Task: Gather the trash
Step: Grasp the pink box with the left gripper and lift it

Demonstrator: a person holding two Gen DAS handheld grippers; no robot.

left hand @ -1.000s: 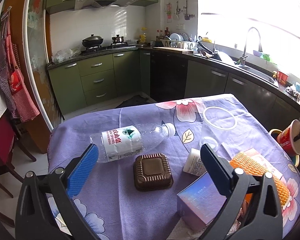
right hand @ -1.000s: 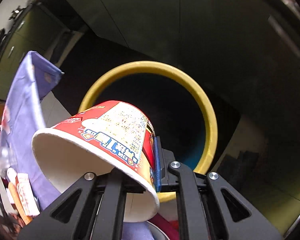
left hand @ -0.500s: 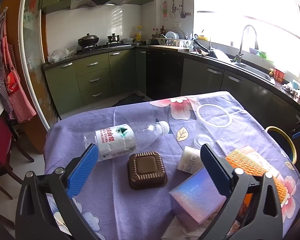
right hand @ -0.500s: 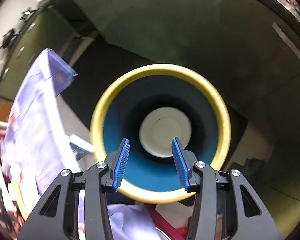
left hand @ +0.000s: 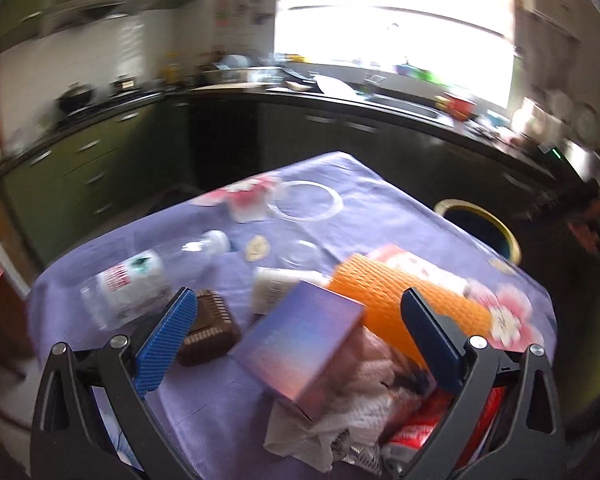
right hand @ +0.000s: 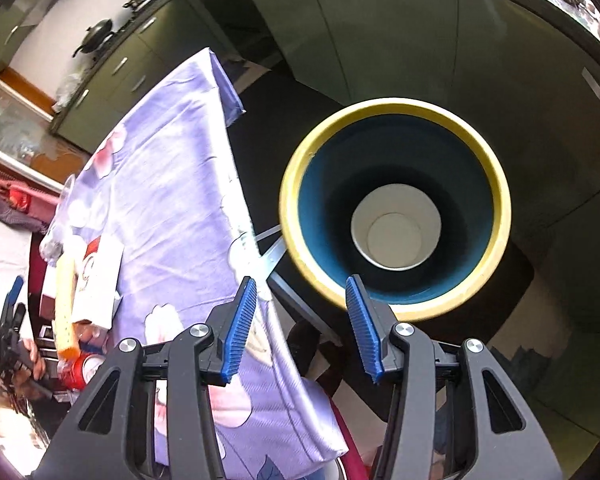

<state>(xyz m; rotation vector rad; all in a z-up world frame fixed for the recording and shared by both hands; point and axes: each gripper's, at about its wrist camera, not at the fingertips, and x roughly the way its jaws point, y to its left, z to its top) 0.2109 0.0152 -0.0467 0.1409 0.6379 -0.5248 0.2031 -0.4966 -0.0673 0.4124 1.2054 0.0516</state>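
The yellow-rimmed bin (right hand: 496, 184), blue inside, stands on the floor beside the table, and a paper cup (right hand: 396, 232) sits upright at its bottom. My right gripper (right hand: 300, 280) hovers above the bin's near rim; its jaws are opening with nothing between them. My left gripper (left hand: 296, 296) is open over the near side of the table, with a purple box (left hand: 300, 344) lying below and between its fingers, untouched. Around the box lie a water bottle (left hand: 128, 284), a brown square lid (left hand: 208, 332), an orange foam net (left hand: 384, 292) and crumpled tissue (left hand: 340, 412). The left wrist view is blurred.
A lilac flowered cloth (right hand: 172, 184) covers the table and hangs over its edge next to the bin (left hand: 504, 236). A clear plastic cup (left hand: 304, 208) lies farther back and a small white bottle (left hand: 276, 288) nearer. Green cabinets and a dark counter ring the room.
My right gripper let go of the red paper cup, which dropped into the bin, then opened and drew back from it. The left wrist view swung right, onto the purple box.
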